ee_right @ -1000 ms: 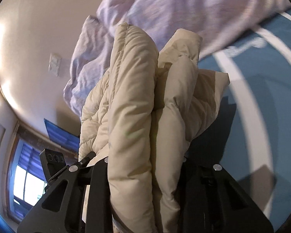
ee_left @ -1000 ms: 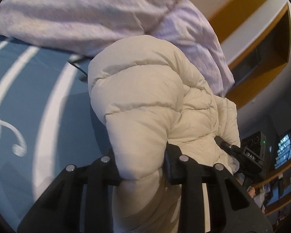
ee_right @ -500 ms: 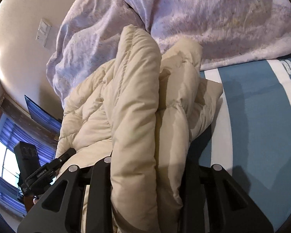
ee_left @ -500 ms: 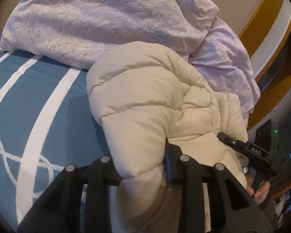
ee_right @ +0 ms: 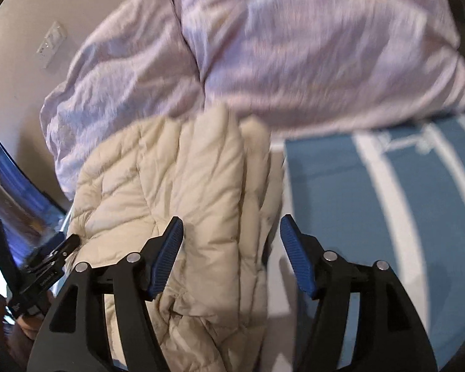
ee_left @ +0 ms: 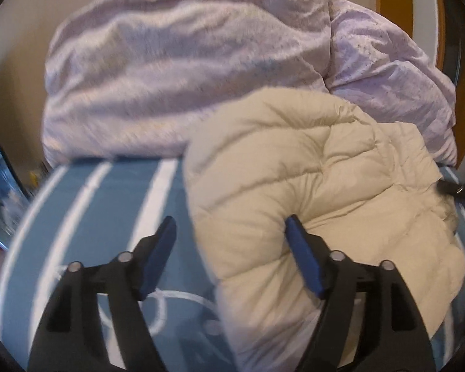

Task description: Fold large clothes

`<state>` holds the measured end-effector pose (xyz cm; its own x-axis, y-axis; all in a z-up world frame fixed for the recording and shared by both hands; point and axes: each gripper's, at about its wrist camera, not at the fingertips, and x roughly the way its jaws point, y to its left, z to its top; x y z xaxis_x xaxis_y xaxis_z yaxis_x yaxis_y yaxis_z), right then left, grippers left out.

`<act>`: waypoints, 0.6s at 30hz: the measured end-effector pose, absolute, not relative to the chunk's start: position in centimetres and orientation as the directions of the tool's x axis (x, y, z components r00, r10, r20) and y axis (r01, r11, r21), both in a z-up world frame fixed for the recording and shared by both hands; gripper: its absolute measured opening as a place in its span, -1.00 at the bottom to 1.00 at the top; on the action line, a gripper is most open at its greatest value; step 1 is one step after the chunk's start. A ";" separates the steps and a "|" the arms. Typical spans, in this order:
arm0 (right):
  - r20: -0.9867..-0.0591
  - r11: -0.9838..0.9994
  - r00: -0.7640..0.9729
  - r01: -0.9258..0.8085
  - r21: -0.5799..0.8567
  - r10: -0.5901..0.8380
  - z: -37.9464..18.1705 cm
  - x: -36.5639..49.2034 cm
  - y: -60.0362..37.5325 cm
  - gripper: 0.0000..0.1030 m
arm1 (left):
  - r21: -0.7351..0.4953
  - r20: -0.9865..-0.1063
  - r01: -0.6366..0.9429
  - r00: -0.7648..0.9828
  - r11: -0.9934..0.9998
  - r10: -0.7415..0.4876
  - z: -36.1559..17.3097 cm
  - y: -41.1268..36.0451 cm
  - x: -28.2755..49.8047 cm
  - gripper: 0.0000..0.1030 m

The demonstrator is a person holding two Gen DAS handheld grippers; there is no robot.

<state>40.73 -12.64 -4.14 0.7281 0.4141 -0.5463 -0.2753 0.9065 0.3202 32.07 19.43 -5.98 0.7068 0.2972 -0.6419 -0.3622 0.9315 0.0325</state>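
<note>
Left hand-held gripper (ee_left: 231, 249): jaws opening, releasing puffer jacket (ee_left: 319, 179) it pinched a second ago.
Right hand-held gripper (ee_right: 231, 249): likewise opening.
Meaning: fold laid on bed (ee_left: 108, 192) (probably done).

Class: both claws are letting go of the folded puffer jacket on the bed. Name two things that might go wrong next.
1. The cream puffer jacket is springy; as the left claw and right claw open, the fold may puff apart.
2. It lies against the lilac duvet, which could snag or tip it.

Soft indoor light, motion blur throughout, dark fisheye corners, curved edges
</note>
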 end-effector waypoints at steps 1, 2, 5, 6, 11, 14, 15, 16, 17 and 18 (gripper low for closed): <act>-0.532 0.913 0.746 -0.283 0.293 0.402 -3.4 40.3 -12.4 0.29 | 0.044 -0.635 -0.367 0.708 0.929 0.310 -5.6 19.5 32.0 0.53; -0.525 0.918 0.754 -0.295 0.266 0.395 -2.8 40.0 -11.9 0.29 | 0.043 -0.633 -0.369 0.709 0.928 0.311 -5.3 19.4 32.1 0.53; -0.514 0.927 0.773 -0.337 0.167 0.373 -1.7 39.7 -9.5 0.22 | 0.022 -0.626 -0.376 0.717 0.926 0.305 -4.4 19.3 32.6 0.57; -0.508 0.930 0.782 -0.347 0.123 0.360 -1.7 39.5 -8.5 0.19 | 0.017 -0.624 -0.378 0.719 0.925 0.306 -4.2 19.2 32.8 0.59; -0.501 0.935 0.808 -0.353 0.011 0.311 -2.3 40.7 -4.7 0.01 | 0.019 -0.611 -0.387 0.725 0.922 0.316 -3.5 18.2 34.9 0.59; -0.508 0.945 0.825 -0.321 -0.061 0.248 -3.7 41.6 -4.1 0.01 | 0.050 -0.610 -0.393 0.716 0.918 0.339 -3.8 17.7 36.5 0.59; -0.519 0.946 0.822 -0.315 -0.070 0.235 -4.2 41.9 -4.0 0.01 | 0.066 -0.616 -0.396 0.706 0.916 0.350 -4.2 17.6 37.0 0.59; -0.539 0.948 0.813 -0.309 -0.080 0.220 -5.0 42.4 -4.0 0.01 | 0.086 -0.628 -0.398 0.690 0.913 0.360 -4.9 17.5 37.7 0.59; -0.550 0.949 0.808 -0.303 -0.086 0.208 -5.7 42.7 -4.1 0.01 | 0.091 -0.636 -0.396 0.683 0.914 0.359 -5.3 17.6 38.0 0.60; -0.556 0.950 0.805 -0.302 -0.083 0.207 -6.2 42.9 -4.3 0.01 | 0.090 -0.643 -0.391 0.679 0.916 0.353 -6.0 17.6 38.2 0.62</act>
<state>42.86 -4.31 -6.17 0.8050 0.2075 -0.5558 -0.3019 0.9498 -0.0826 38.20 17.61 -5.98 0.6790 0.3533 -0.6435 -0.3912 0.9159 0.0902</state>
